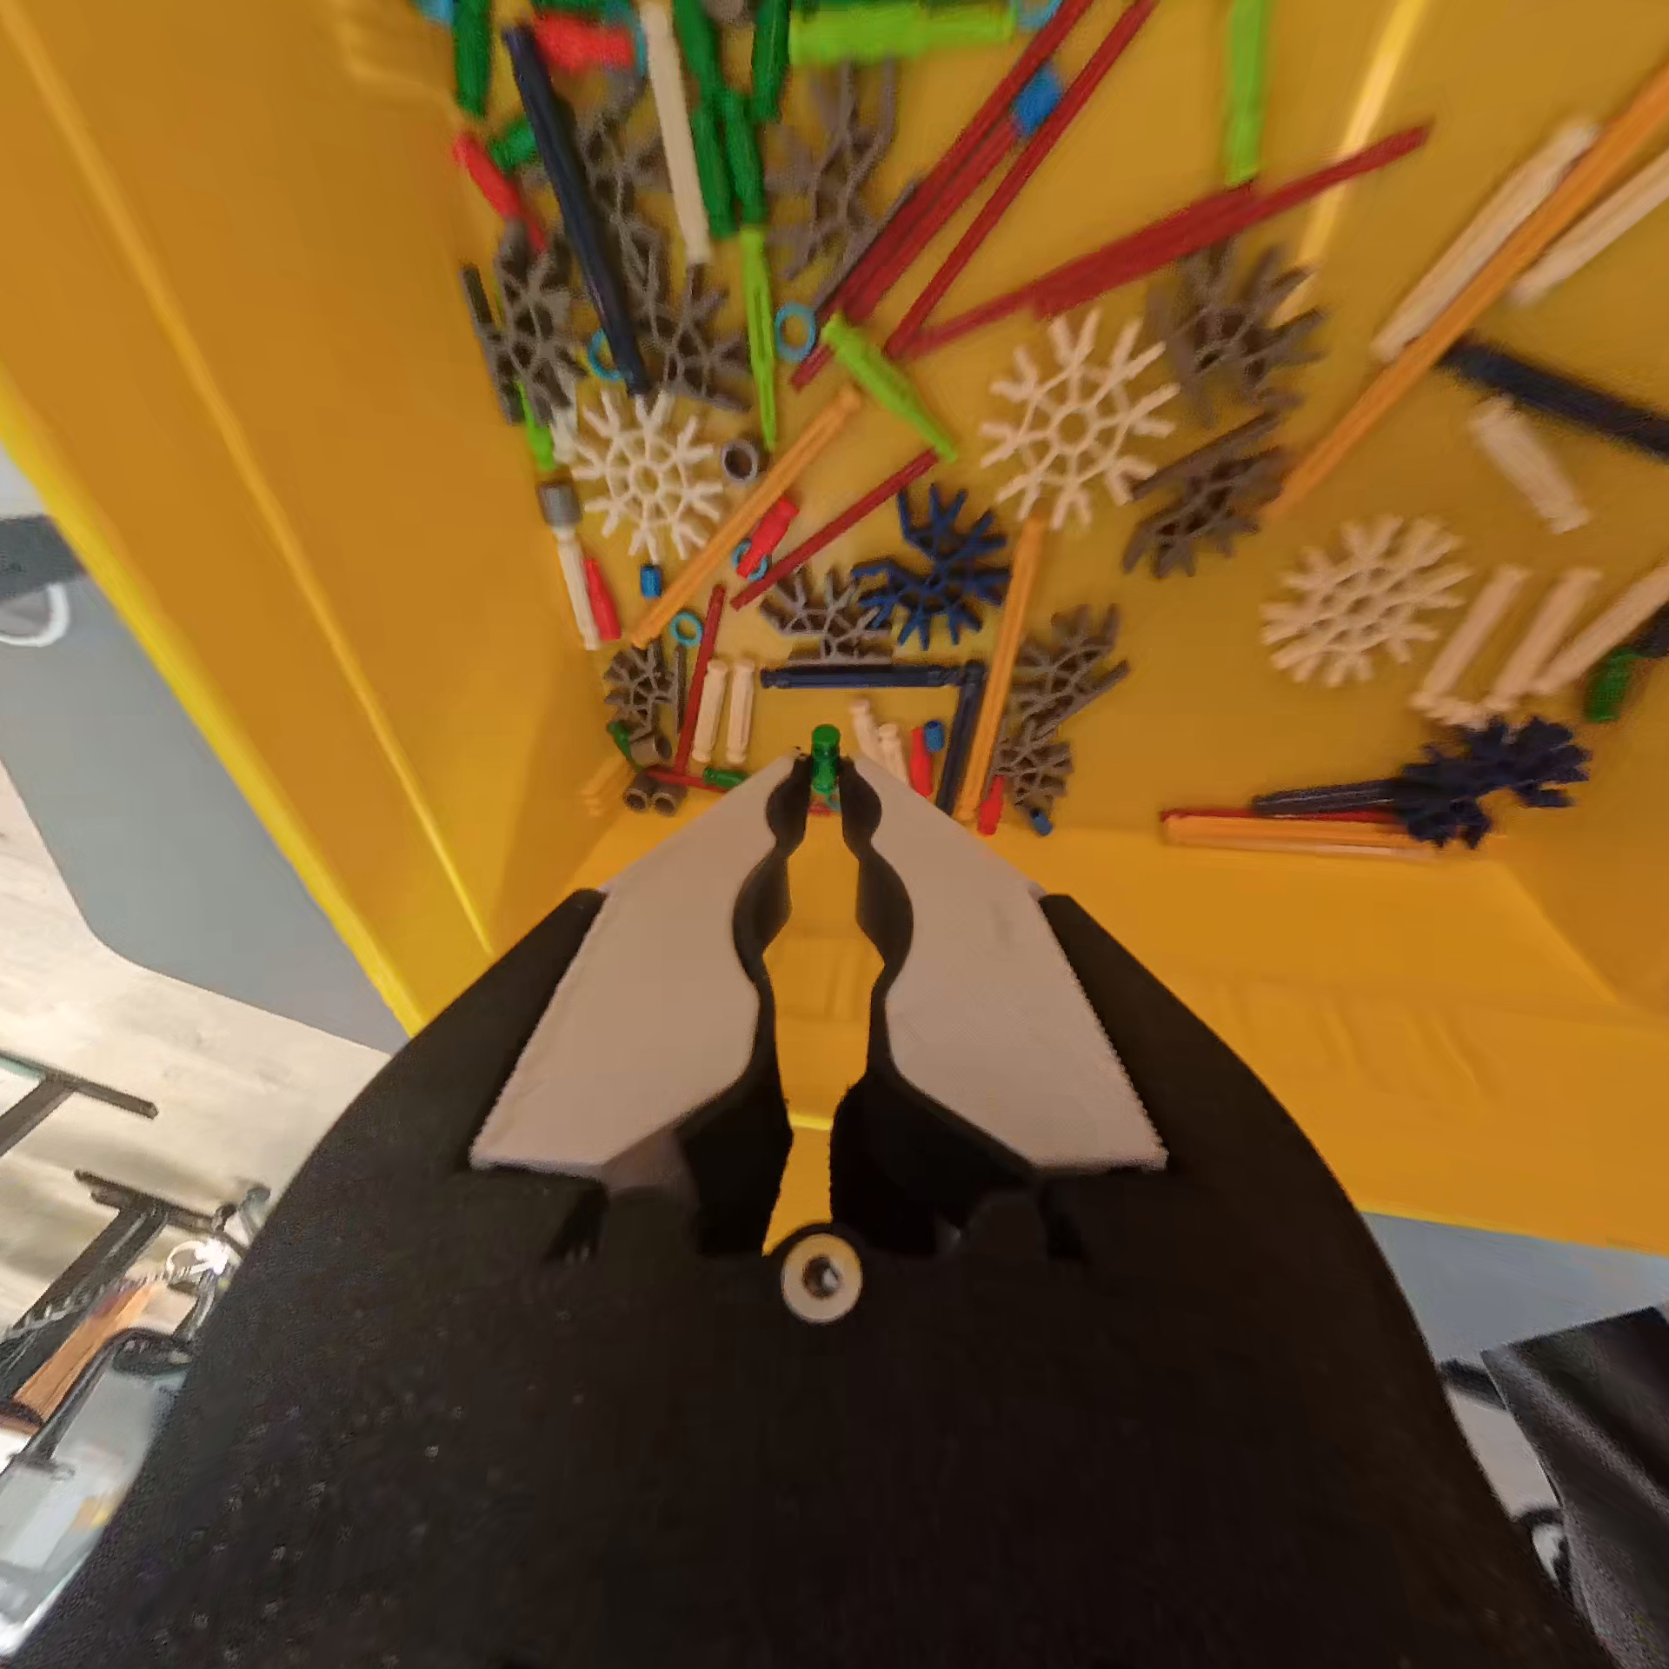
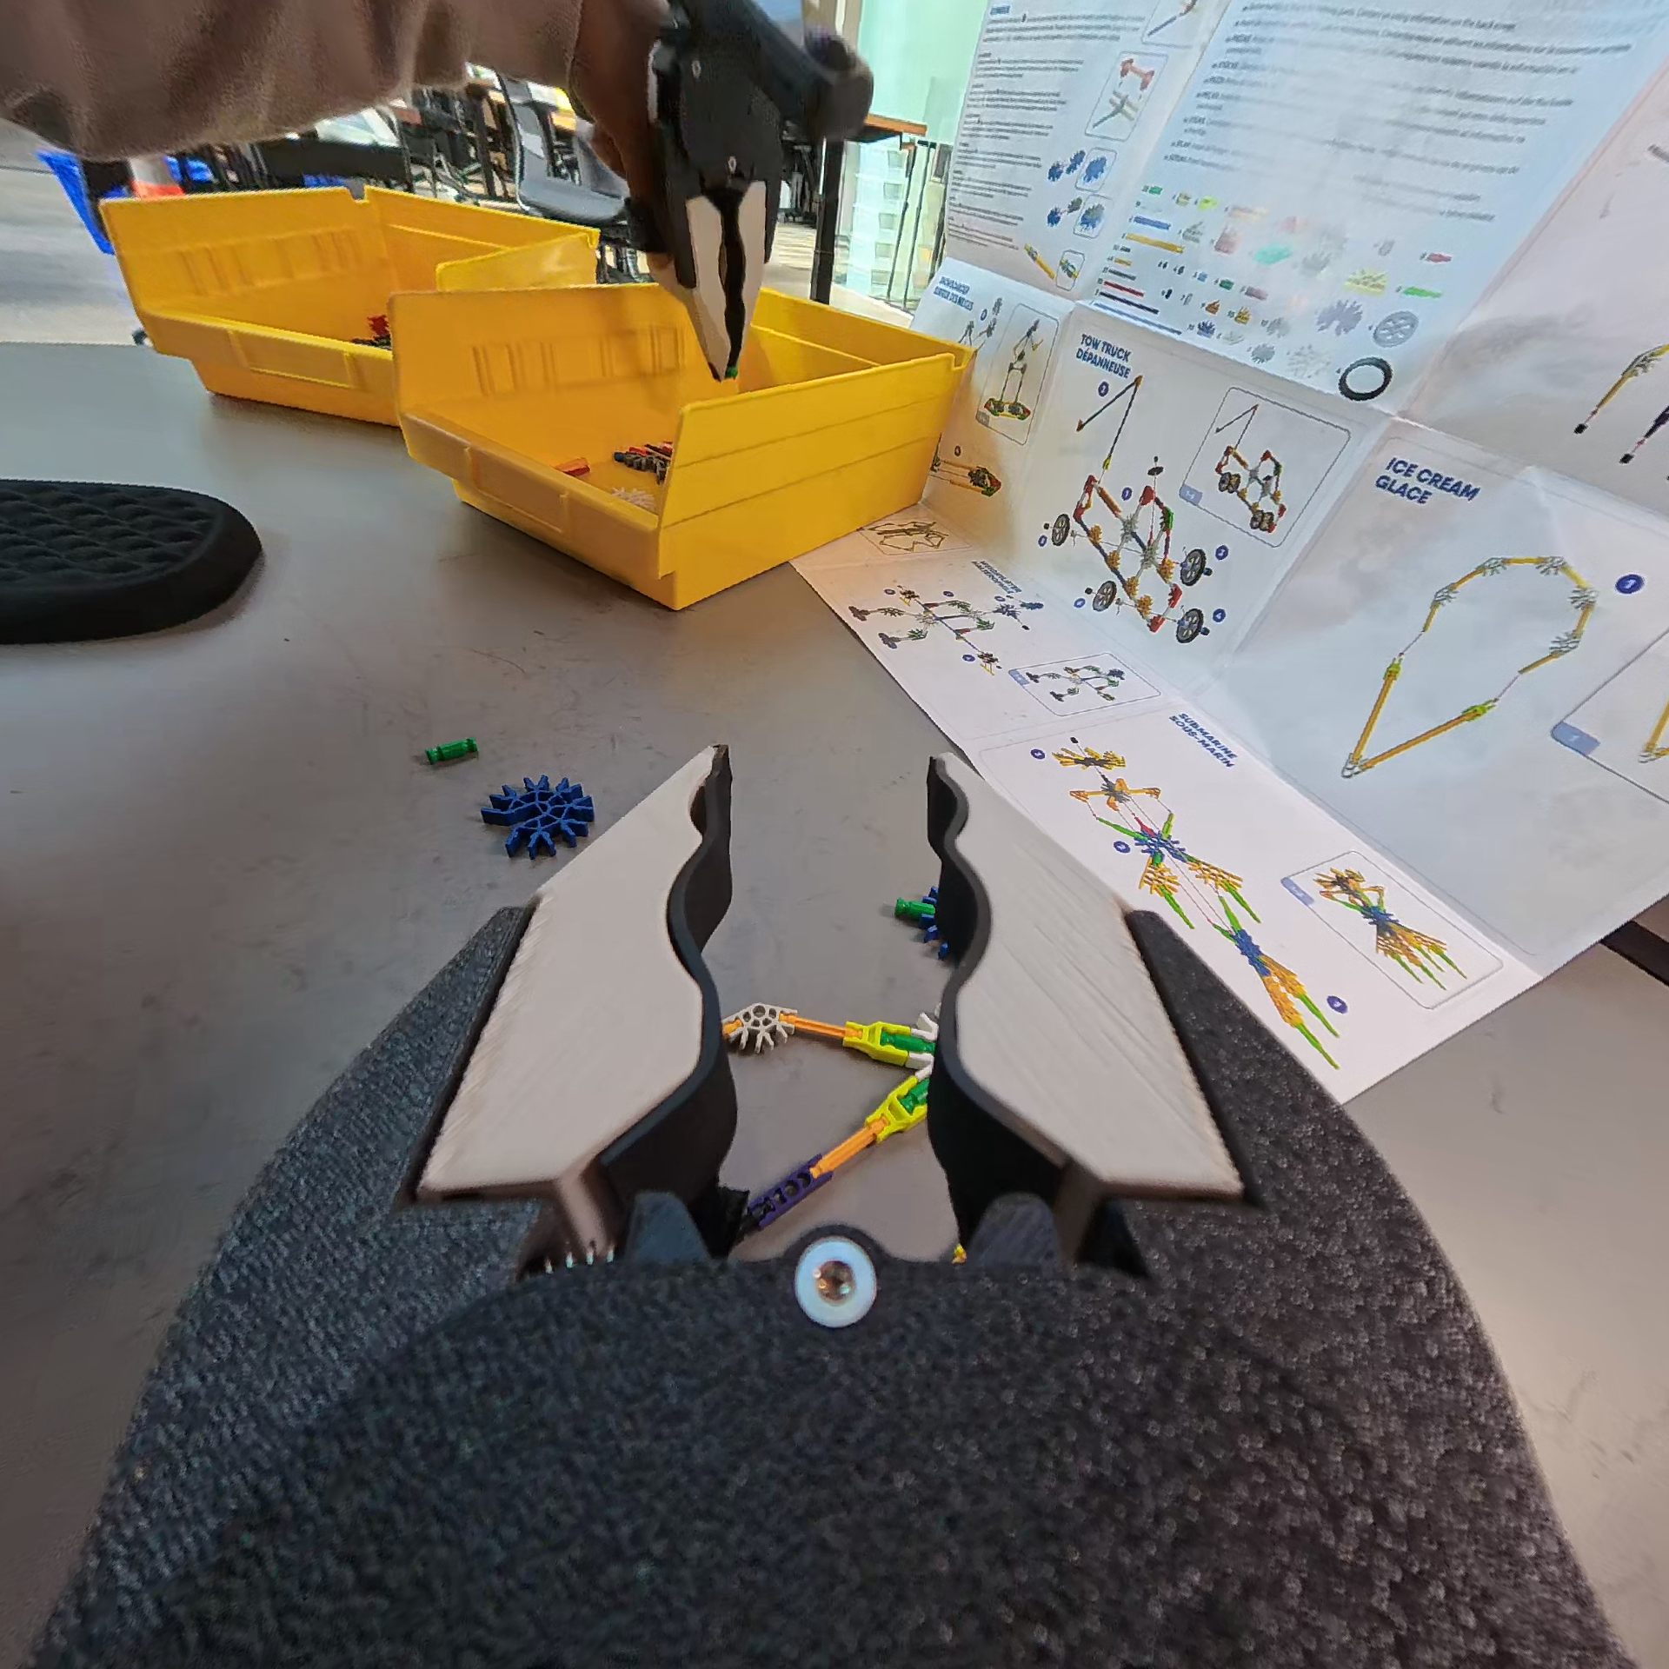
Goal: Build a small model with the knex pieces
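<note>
Our left gripper (image 1: 823, 778) is clamped on a short green rod (image 1: 823, 757), its long axis running along the fingers, above the near corner of the yellow bin (image 2: 813, 442). Our right gripper (image 2: 829, 777) hangs with jaws apart over the table (image 2: 271, 903), right above a small rod assembly (image 2: 840, 1084).

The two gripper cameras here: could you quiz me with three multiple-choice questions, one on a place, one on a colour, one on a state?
1. Where is the left gripper?
A. over a yellow bin
B. on the paper sheet
C. under the table

2. What colour is the small rod pinched at its tips?
A. red
B. green
C. white

3. How does the right gripper stand?
A. shut on a rod
B. open and holding nothing
C. shut on the paper

Answers:
1 A, the right wrist view shows it above the near yellow bin.
2 B, both views show green.
3 B, there is a wide gap between the fingers.
</note>
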